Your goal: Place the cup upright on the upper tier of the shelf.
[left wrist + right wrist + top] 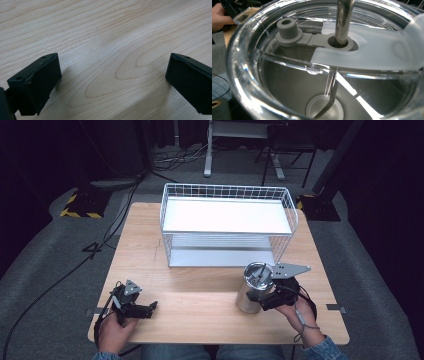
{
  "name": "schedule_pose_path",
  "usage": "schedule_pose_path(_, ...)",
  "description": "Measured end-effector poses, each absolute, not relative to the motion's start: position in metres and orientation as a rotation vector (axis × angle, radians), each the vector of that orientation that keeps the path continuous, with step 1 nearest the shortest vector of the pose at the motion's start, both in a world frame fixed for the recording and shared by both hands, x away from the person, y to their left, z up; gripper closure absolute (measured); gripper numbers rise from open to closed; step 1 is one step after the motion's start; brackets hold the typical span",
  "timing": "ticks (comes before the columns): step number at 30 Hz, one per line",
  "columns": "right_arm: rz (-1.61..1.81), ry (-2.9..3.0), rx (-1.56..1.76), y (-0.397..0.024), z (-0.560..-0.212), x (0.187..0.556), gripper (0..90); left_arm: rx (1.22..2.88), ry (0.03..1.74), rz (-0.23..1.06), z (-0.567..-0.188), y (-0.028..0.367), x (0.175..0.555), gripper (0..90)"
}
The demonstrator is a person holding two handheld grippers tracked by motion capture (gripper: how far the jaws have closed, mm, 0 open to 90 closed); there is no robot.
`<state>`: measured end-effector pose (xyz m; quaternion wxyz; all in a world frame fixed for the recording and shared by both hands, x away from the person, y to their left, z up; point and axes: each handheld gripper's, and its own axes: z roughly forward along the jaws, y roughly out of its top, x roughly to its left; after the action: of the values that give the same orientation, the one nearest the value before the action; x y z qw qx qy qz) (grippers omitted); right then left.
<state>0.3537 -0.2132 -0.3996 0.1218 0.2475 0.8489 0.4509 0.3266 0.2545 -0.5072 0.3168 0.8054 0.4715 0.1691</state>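
Observation:
A steel tumbler (248, 294) with a clear lid (287, 75) and a metal straw (344, 20) stands on the wooden table (200, 292) at the front right. My right gripper (266, 300) presses against the tumbler's near right side, its black jaws closed around the body. The right gripper view looks down through the lid into the hollow cup; its own jaws are hidden there. At the front left my left gripper (151, 307) lies low over the table. Its jaws stand wide apart over bare wood (112, 62) with nothing between them.
A white wire rack (227, 215) with two shelves stands at the middle back of the table, just behind the tumbler. Cables run across the grey floor (55, 270) on the left. A desk frame and chair legs stand farther back.

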Motion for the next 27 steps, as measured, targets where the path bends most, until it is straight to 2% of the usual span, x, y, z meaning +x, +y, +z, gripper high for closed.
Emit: schedule_pose_path(27,1.312,2.443,0.683,-0.215,-0.33,0.361,3.9,2.12,1.24,0.445,-0.507,0.254,0.327,0.6)
